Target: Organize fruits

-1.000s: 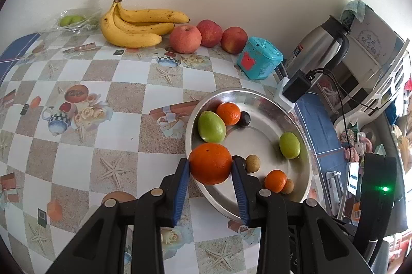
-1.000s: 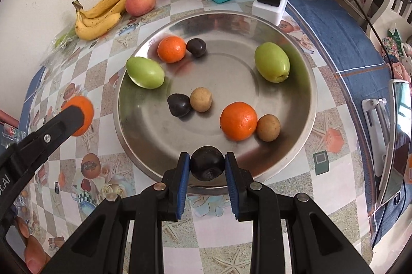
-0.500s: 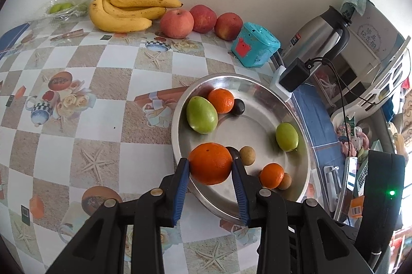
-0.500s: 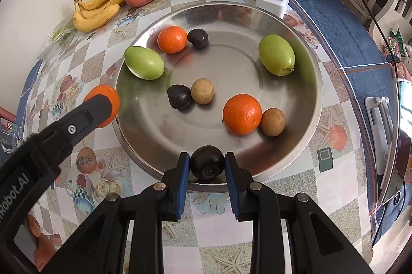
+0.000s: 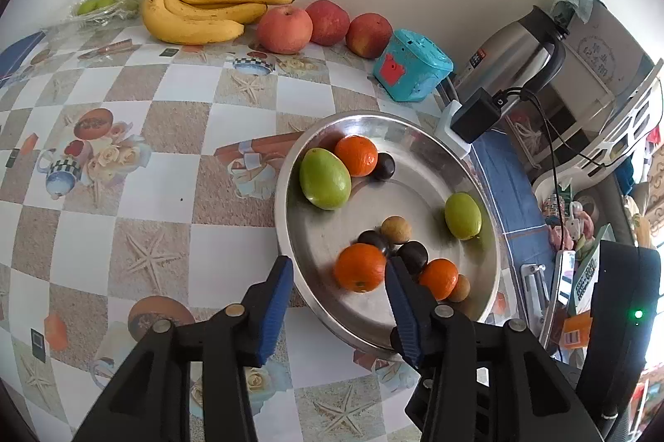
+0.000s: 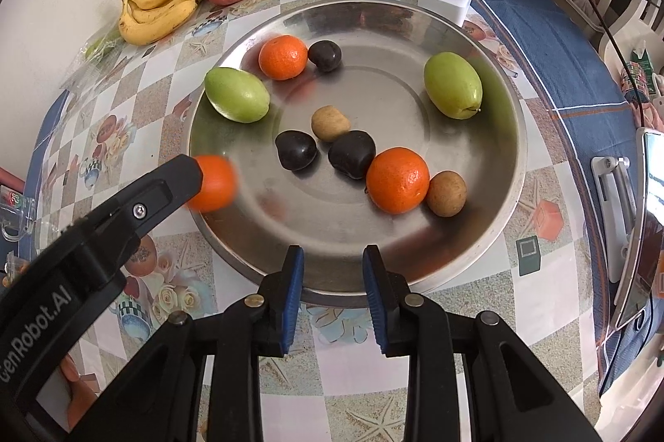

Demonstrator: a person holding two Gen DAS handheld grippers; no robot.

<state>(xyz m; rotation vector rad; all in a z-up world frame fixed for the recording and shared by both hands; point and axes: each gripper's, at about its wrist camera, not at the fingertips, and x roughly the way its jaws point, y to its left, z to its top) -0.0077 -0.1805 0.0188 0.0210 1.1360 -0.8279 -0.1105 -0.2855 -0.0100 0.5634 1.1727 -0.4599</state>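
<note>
A round steel tray (image 5: 419, 139) (image 6: 489, 234) holds two green fruits, oranges, dark plums and small brown fruits. My left gripper (image 5: 338, 286) is open at the tray's near rim; an orange (image 5: 360, 267) (image 6: 213, 182), blurred, lies loose in the tray by its right finger. My right gripper (image 6: 333, 278) is open and empty over the tray's near rim. A dark plum (image 6: 352, 153) rests in the tray's middle beside another plum (image 6: 296, 150) and an orange (image 6: 397, 179).
Bananas (image 5: 203, 12) and three apples (image 5: 284, 29) lie along the back wall. A teal toy house (image 5: 411, 66), a charger (image 5: 473, 116) and a steel kettle (image 5: 514, 56) stand behind the tray. A phone on a stand (image 6: 647, 218) is at the right.
Both grippers have opened. The left one let go of the orange, which dropped into the tray. The right one let go of the dark plum, which now lies in the tray's middle.
</note>
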